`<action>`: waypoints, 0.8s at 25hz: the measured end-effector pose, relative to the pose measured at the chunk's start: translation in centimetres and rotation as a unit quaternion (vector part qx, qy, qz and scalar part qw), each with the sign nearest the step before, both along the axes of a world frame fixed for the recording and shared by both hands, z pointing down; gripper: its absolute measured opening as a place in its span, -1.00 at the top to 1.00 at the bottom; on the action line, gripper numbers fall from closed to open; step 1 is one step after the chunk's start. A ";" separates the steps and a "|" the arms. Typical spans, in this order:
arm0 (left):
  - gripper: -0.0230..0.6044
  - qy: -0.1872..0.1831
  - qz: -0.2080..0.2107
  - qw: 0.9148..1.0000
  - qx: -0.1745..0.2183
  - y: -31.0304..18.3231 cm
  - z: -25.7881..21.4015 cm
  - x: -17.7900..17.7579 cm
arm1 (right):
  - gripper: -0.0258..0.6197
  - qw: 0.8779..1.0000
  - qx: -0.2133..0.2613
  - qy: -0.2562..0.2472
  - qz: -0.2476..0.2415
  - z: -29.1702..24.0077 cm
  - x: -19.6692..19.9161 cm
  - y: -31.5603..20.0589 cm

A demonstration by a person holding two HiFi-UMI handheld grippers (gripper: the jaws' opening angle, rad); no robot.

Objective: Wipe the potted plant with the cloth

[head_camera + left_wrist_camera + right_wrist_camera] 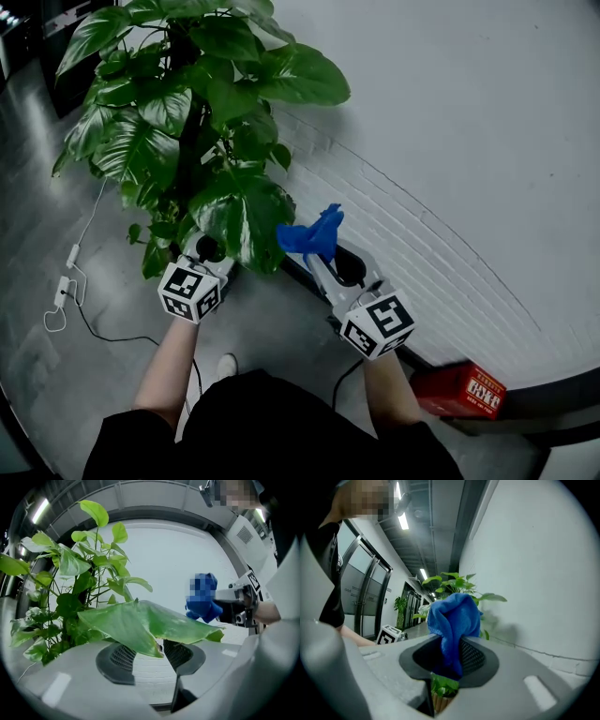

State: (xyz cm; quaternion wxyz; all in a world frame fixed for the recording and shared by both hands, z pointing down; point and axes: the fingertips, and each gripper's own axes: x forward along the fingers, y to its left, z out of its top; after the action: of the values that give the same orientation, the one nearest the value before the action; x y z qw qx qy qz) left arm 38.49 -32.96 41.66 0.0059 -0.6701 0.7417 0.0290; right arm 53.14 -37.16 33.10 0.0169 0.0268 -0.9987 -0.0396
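Note:
The potted plant stands by the white wall, its broad green leaves spread wide. My left gripper reaches in under a large low leaf. In the left gripper view that leaf lies across the top of my left gripper, whose jaws stand apart with wall showing between them. My right gripper is shut on a bunched blue cloth, held just right of that leaf. The cloth stands up out of the right gripper. The pot is mostly hidden.
The white wall with a brick-pattern base curves close on the right. A red box sits on the floor by it. A white cable with an adapter lies on the floor to the left. Glass doors line the corridor behind.

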 end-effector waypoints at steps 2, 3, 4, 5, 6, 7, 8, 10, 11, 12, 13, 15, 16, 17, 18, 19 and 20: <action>0.34 0.001 -0.006 1.000 0.008 0.2 -0.5 -0.7 | 0.60 1.000 0.017 -0.007 -0.022 -1.9 -0.6 1.2; 0.34 0.000 -0.009 1.000 0.013 0.2 -0.8 -1.1 | 0.60 0.999 0.026 -0.006 -0.034 -2.5 -1.0 1.9; 0.34 -0.002 -0.011 1.000 0.018 0.3 -1.2 -1.4 | 0.60 0.998 0.036 -0.005 -0.044 -2.9 -1.5 2.6; 0.34 -0.005 -0.013 1.000 0.022 0.3 -1.7 -1.8 | 0.60 0.998 0.049 -0.004 -0.051 -3.1 -2.2 3.2; 0.34 -0.009 -0.014 1.000 0.026 0.3 -2.0 -2.1 | 0.60 0.997 0.062 -0.002 -0.055 -3.3 -2.9 3.7; 0.34 -0.011 -0.015 0.999 0.029 0.3 -2.3 -2.4 | 0.60 0.995 0.076 0.001 -0.058 -3.5 -3.8 4.1; 0.33 -0.013 -0.016 0.999 0.030 0.4 -2.5 -2.7 | 0.60 0.994 0.087 0.005 -0.060 -3.7 -4.7 4.4; 0.29 -0.015 -0.012 0.999 0.029 0.5 -2.8 -3.2 | 0.60 0.993 0.101 0.014 -0.065 -4.4 -7.0 5.0; 0.24 -0.018 -0.009 0.999 0.028 0.5 -2.9 -3.5 | 0.60 0.992 0.106 0.017 -0.067 -4.8 -8.1 5.3; 0.21 -0.022 -0.006 0.999 0.027 0.5 -3.1 -3.6 | 0.60 0.991 0.111 0.020 -0.068 -5.3 -9.3 5.5; 0.18 -0.027 -0.004 0.999 0.028 0.5 -3.3 -3.7 | 0.60 0.991 0.114 0.023 -0.069 -5.7 -10.5 5.6; 0.14 -0.037 0.003 0.999 0.032 0.6 -3.6 -3.7 | 0.60 0.990 0.112 0.035 -0.074 -6.3 -12.9 5.7; 0.10 -0.043 0.009 0.999 0.031 0.6 -3.6 -3.5 | 0.60 0.990 0.106 0.046 -0.078 -6.5 -14.1 5.6; 0.06 -0.051 0.018 0.998 0.029 0.6 -3.6 -3.2 | 0.60 0.990 0.099 0.058 -0.081 -6.5 -15.3 5.5; 0.02 -0.061 0.030 0.997 0.025 0.6 -3.4 -2.8 | 0.60 0.989 0.094 0.073 -0.083 -6.4 -16.4 5.4; -0.02 -0.074 0.042 0.996 0.021 0.6 -3.3 -2.3 | 0.60 0.988 0.091 0.089 -0.084 -6.2 -17.5 5.3; -0.06 -0.089 0.053 0.994 0.018 0.6 -3.1 -1.7 | 0.60 0.987 0.092 0.106 -0.084 -5.7 -18.5 5.3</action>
State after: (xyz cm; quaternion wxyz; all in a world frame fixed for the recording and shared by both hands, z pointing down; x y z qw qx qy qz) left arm 36.75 -32.38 38.60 0.0820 -0.7083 0.7010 -0.0173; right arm 34.62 -31.89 27.38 0.1169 -0.0596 -0.9821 -0.1354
